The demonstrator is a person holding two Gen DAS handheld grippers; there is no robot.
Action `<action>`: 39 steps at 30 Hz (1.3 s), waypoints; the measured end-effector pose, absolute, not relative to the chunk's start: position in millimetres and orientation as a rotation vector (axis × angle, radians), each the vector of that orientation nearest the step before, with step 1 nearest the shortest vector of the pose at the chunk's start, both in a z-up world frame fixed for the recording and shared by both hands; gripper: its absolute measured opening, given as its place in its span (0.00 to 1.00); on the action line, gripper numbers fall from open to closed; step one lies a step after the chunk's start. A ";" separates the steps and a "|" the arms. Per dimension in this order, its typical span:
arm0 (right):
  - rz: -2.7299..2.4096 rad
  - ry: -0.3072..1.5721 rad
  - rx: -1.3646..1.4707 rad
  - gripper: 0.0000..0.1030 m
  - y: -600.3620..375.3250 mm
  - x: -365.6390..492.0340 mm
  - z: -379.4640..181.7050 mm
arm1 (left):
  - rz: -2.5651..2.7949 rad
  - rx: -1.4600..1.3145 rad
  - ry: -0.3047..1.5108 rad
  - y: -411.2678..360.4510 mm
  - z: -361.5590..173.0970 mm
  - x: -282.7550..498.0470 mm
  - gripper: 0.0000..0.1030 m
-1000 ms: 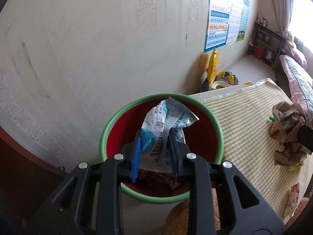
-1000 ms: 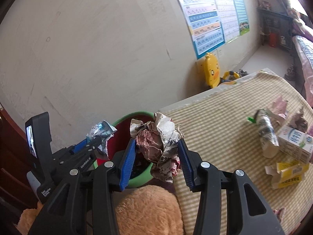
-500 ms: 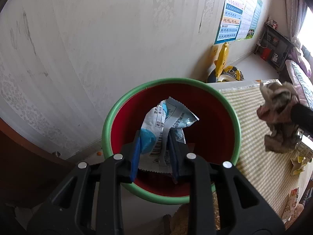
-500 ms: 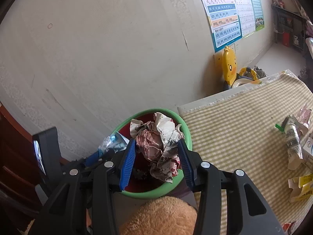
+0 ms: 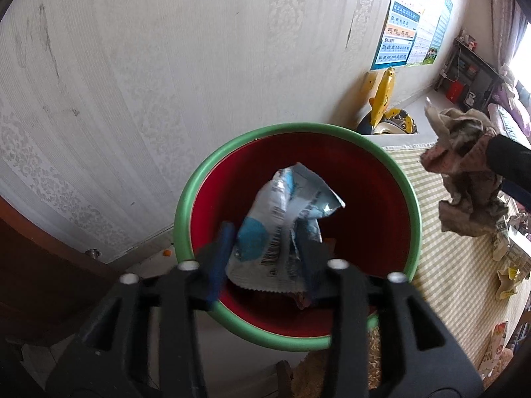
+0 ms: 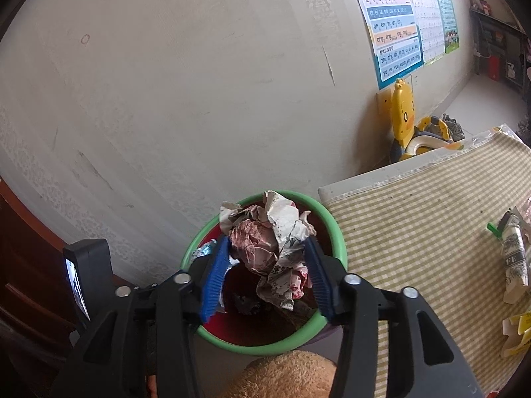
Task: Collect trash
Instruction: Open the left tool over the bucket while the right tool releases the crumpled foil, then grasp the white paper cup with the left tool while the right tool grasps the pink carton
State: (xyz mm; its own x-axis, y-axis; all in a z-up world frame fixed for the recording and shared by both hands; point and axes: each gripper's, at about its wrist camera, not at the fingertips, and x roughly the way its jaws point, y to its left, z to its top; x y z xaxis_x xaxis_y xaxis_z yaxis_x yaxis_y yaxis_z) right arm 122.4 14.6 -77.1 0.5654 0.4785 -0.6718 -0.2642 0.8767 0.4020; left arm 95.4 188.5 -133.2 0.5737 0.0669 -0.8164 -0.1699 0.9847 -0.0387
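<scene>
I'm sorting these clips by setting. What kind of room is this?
Probably a home bedroom or child's room: learning charts on the wallpapered wall, a yellow duck toy on the floor, bedding by the window.

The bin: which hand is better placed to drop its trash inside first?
Left. Its gripper is right over the bin, jaws just opening, and the wrapper hangs loose above the red inside. The right gripper, also opening, has the paper ball nearer the rim.
</scene>
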 end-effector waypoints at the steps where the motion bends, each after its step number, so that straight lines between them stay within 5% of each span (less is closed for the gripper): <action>1: 0.441 0.863 0.277 0.58 14.3 122.5 -77.1 | 0.138 -0.124 0.948 190.0 -133.5 94.7 0.53; 21: 0.351 0.850 0.294 0.67 -43.8 66.1 -67.2 | 0.066 -0.082 0.915 159.5 -111.0 79.4 0.63; 39: -0.162 1.107 0.447 0.69 -234.1 -70.6 -165.5 | -0.187 0.002 0.939 36.3 -91.6 56.3 0.64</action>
